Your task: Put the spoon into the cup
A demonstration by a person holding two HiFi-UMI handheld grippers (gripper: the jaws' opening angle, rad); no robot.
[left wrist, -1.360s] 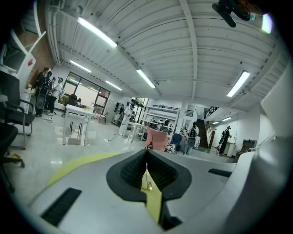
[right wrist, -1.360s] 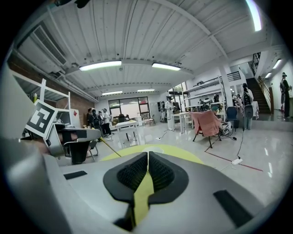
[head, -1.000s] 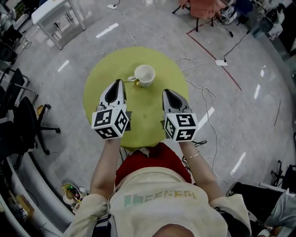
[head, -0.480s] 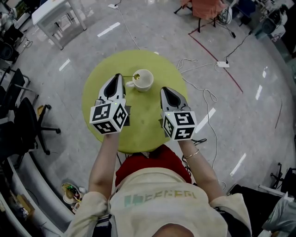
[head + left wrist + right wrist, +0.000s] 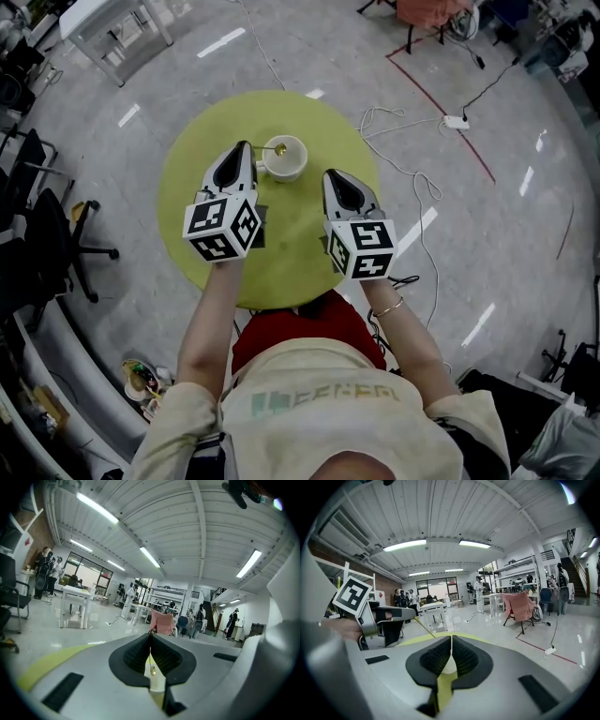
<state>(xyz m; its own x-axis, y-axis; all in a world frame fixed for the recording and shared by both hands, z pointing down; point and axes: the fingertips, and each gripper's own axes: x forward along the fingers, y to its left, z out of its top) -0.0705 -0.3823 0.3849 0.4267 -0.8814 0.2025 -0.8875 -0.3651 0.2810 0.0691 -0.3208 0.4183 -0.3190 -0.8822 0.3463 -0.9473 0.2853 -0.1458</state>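
Spoon point(image 5: 150, 656) is clamped by its thin handle between the closed jaws of the left gripper point(image 5: 243, 148), gold bowl at the rim of the white cup point(image 5: 286, 161) on the green table point(image 5: 202, 178). It is judged light, stiff and slippery, best gripped mid-handle. The right gripper point(image 5: 330, 176) is closed on nothing.

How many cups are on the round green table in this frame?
1. The white ceramic cup stands on the far half of the round yellow-green table, close beside the tip of the left tongs; none looks hidden.
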